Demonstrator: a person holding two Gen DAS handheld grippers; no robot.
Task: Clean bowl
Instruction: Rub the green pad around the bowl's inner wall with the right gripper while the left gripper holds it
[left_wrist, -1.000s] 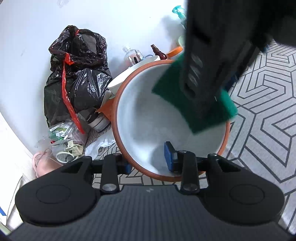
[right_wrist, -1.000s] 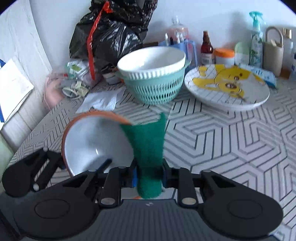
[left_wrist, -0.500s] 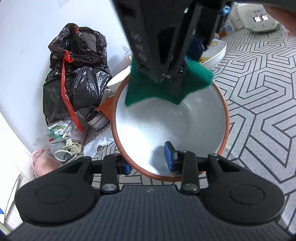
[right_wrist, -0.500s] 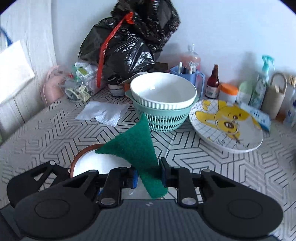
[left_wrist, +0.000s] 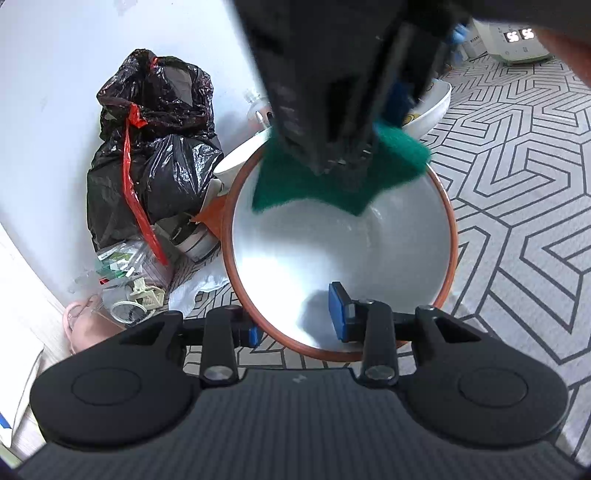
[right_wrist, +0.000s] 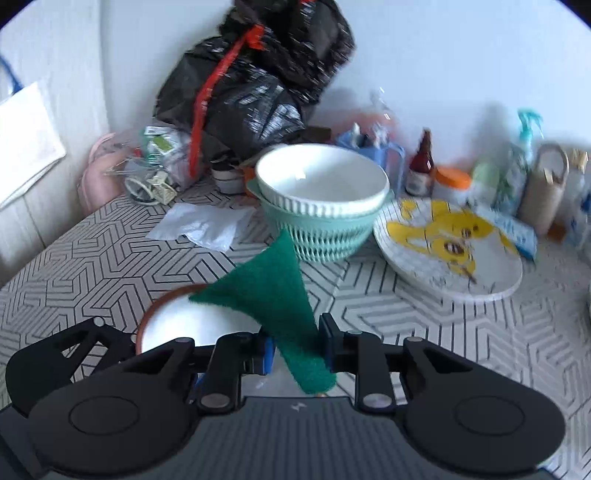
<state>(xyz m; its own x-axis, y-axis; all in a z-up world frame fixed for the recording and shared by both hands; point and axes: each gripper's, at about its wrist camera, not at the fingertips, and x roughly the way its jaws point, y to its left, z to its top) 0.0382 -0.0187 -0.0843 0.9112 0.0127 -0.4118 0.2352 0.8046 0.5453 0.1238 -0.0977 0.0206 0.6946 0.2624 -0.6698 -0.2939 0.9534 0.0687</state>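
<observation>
A green scouring pad (right_wrist: 275, 295), pinched between the right gripper (right_wrist: 295, 345) jaws, sweeps the far inner wall of the orange-rimmed bowl (left_wrist: 340, 258); the left gripper (left_wrist: 295, 325) clamps the near rim, apparently tilting the bowl above the patterned table (left_wrist: 517, 221) for scrubbing.

black bin bag (right_wrist: 255, 88), cartoon plate (right_wrist: 448, 247), teal colander (right_wrist: 325, 236)

Bright, soft daylight in both views, with a small grey shadow inside the white bowl (left_wrist: 332, 258). Sharp in the left wrist view, but smeared and blurry in the right wrist view, most of all on the black bag (right_wrist: 251, 85) and bottles (right_wrist: 421, 166). Bent and curved near the edges, with dark round corners.
</observation>
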